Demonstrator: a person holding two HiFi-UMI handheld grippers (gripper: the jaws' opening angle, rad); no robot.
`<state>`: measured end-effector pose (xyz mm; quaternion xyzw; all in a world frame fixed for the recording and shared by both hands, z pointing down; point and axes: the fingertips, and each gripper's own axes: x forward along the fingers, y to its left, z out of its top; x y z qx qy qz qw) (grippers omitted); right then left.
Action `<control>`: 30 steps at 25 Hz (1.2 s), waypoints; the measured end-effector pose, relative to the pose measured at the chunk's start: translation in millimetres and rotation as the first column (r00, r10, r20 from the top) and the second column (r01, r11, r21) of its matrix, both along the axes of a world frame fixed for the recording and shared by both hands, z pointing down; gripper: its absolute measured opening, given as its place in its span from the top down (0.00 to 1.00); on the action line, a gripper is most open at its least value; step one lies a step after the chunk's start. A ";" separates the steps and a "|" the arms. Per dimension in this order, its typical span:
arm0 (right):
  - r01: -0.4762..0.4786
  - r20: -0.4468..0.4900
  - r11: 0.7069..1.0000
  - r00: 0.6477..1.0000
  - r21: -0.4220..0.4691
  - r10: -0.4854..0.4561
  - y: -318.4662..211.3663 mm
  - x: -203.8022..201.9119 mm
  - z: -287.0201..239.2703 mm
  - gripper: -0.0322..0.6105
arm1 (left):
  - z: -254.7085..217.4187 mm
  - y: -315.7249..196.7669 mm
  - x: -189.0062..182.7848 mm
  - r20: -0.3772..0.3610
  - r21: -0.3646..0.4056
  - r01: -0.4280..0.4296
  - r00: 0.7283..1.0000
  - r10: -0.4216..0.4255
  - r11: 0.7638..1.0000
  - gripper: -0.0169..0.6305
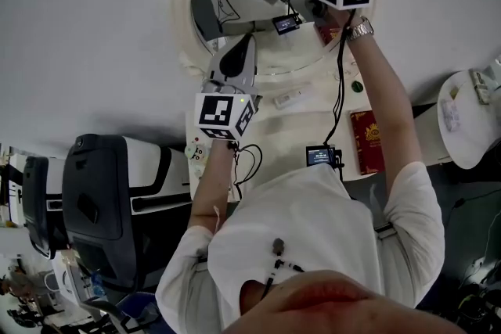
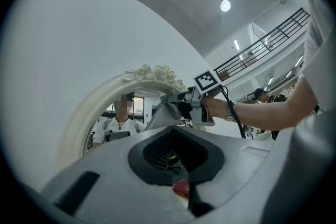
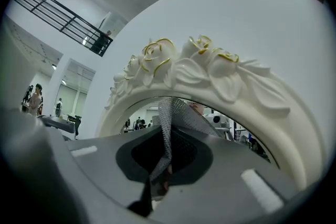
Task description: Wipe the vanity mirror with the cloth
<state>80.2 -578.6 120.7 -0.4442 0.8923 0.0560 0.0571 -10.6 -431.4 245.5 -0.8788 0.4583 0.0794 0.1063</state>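
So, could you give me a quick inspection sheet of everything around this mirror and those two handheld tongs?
Surface: white table below the mirror, carrying a few items.
Job's things: vanity mirror in a white rose-carved frame; grey cloth raised at its upper glass.
Clutter: red booklet, small screen device and white stick-like item on the table.
Grippers: right tongs shut on the cloth; left tongs shut, holding nothing, lower down.
Cables: black cable hanging from the right tongs towards the device.
Surroundings: black-and-white machine at left, round white table at right.
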 end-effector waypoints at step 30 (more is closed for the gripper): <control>0.027 0.025 1.000 0.999 -0.003 -0.027 -2.6 -14.8 18.6 0.93 | 6.3 0.3 -30.9 -0.017 -0.015 0.093 0.995 -0.093 0.996 0.97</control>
